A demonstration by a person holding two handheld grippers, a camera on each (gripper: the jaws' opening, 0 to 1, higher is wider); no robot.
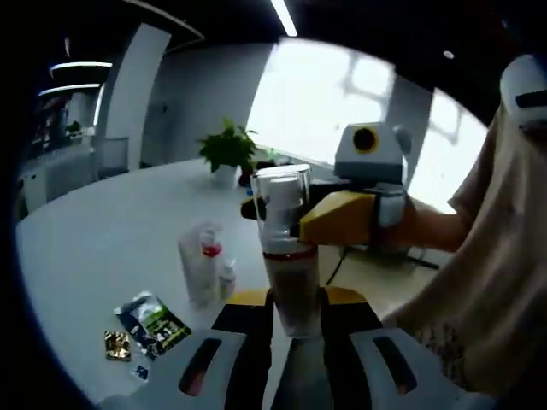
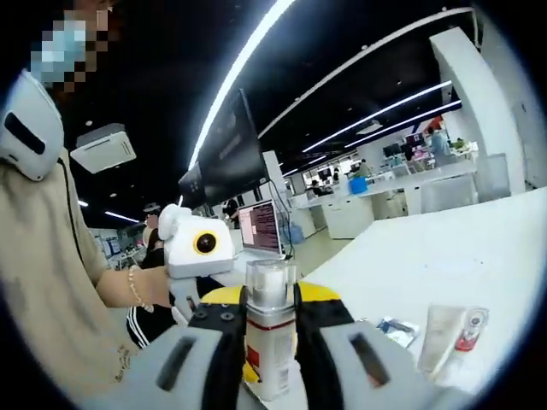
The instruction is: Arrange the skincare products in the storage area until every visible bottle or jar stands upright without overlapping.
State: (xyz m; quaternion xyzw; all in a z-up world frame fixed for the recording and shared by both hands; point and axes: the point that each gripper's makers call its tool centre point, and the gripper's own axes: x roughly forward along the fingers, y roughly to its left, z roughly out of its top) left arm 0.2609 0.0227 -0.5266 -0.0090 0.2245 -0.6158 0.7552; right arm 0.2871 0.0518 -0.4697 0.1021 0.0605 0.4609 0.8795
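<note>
You have one bottle [image 1: 288, 256] shared between both tools: the left gripper [image 1: 295, 329] pinches its brownish lower body between black jaws, and the right gripper [image 1: 342, 218], reaching in from the right in the left gripper view, closes on the clear cap [image 1: 279, 196] and white pump head. In the right gripper view, the right gripper [image 2: 269, 342] has its jaws pressed against that bottle [image 2: 269, 342] just below the white top. The bottle is upright and held above the worktop [image 1: 102, 248], not standing on it. Judgement: you are mid-handover or reorienting the bottle; the placing step is not yet done. The next move calls for one tool to let go, then a level descent to a bare patch of worktop, away from the tube [image 1: 198, 265] with the red cap and the small bottle [image 1: 227, 278] just beside it. A dark sachet [image 1: 152, 323] and a gold-coloured item [image 1: 117, 344] lie flat nearer you. Writing: the bottle carries a red-and-yellow label in the right gripper view, too blurred to read; the sachet print is likewise illegible.
</note>
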